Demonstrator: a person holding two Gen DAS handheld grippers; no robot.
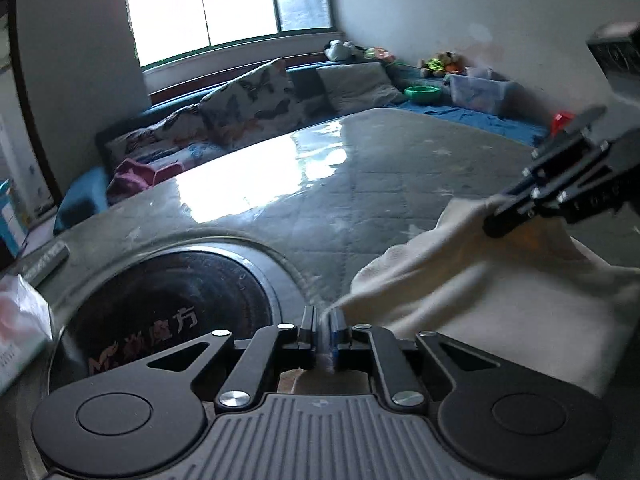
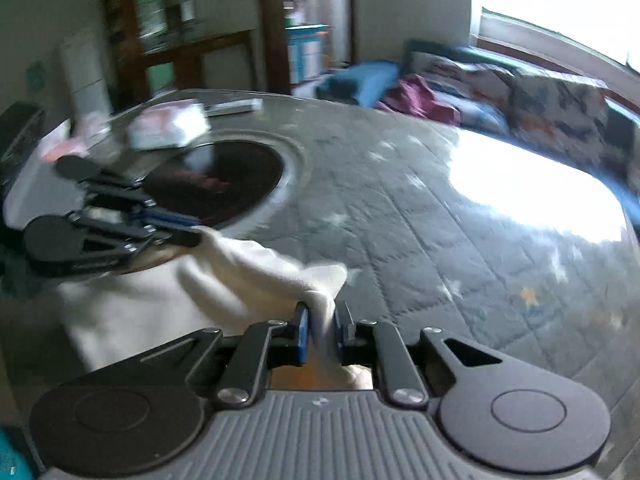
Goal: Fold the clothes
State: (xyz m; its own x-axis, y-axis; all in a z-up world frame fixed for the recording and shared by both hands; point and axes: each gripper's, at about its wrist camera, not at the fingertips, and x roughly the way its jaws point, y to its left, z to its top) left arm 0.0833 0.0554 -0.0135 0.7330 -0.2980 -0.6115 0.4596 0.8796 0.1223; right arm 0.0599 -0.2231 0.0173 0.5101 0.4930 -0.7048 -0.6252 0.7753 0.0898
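Observation:
A cream-white garment (image 1: 480, 292) hangs stretched between my two grippers over a round table with a grey quilted cover (image 1: 380, 184). My left gripper (image 1: 323, 328) is shut on one edge of the garment. My right gripper (image 2: 322, 328) is shut on another edge of the garment (image 2: 248, 268). In the left wrist view the right gripper (image 1: 494, 222) shows at the right, pinching the cloth. In the right wrist view the left gripper (image 2: 192, 232) shows at the left, pinching the cloth. The lower part of the garment droops below the table's near edge.
A black round cooktop (image 1: 168, 304) is set in the table near the left gripper. A tissue pack (image 2: 168, 126) and a grey remote (image 2: 236, 106) lie beyond it. A sofa with patterned cushions (image 1: 240, 108) and a plastic bin (image 1: 480, 94) stand behind the table.

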